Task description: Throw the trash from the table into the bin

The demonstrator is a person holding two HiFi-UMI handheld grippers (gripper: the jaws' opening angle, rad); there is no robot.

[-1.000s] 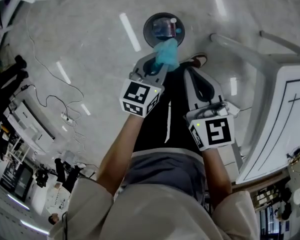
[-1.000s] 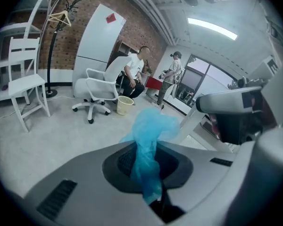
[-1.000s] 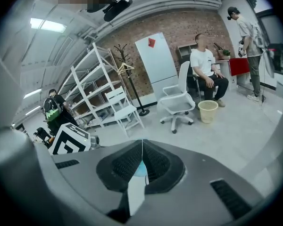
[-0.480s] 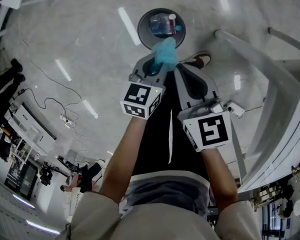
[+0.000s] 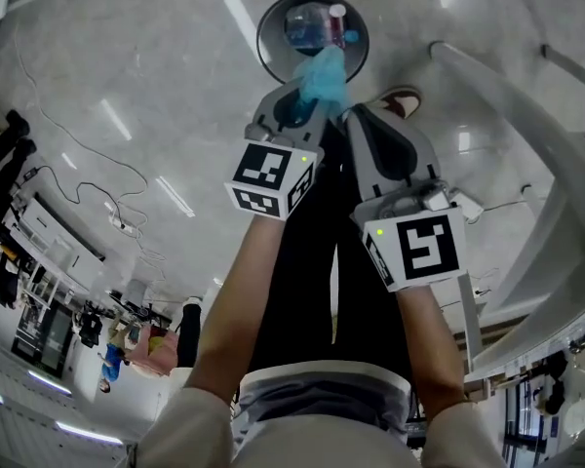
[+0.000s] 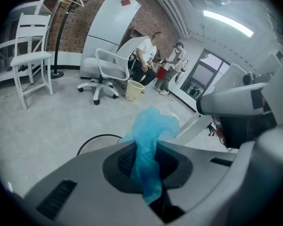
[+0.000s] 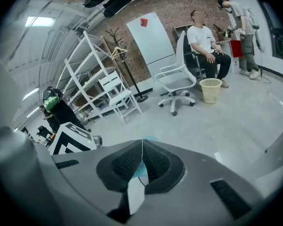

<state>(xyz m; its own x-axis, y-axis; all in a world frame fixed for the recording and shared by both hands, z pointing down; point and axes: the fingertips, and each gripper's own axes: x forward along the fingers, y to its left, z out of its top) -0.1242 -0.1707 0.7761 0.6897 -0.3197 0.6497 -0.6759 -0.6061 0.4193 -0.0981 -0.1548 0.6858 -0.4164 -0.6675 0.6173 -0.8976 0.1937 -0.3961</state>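
A round black mesh bin (image 5: 312,35) stands on the floor below me, with a bottle and other trash inside. My left gripper (image 5: 307,107) is shut on a crumpled blue plastic bag (image 5: 324,78), which hangs over the bin's near rim. In the left gripper view the blue bag (image 6: 148,140) sticks up out of the closed jaws, and the bin's rim (image 6: 95,140) shows just beyond them. My right gripper (image 5: 359,117) hovers beside the left one. Its jaws are closed on a thin white scrap (image 7: 136,192) that hangs below my right gripper (image 7: 142,166).
A white table frame (image 5: 526,115) slants down the right side. My shoe (image 5: 398,100) is next to the bin. Farther off are a white office chair (image 7: 177,86), a pale wicker basket (image 7: 211,89), a white wooden chair (image 6: 33,55) and several people.
Both grippers have sunk toward the bin, which now looks larger and sits higher in the head view. Each still holds its piece of trash.
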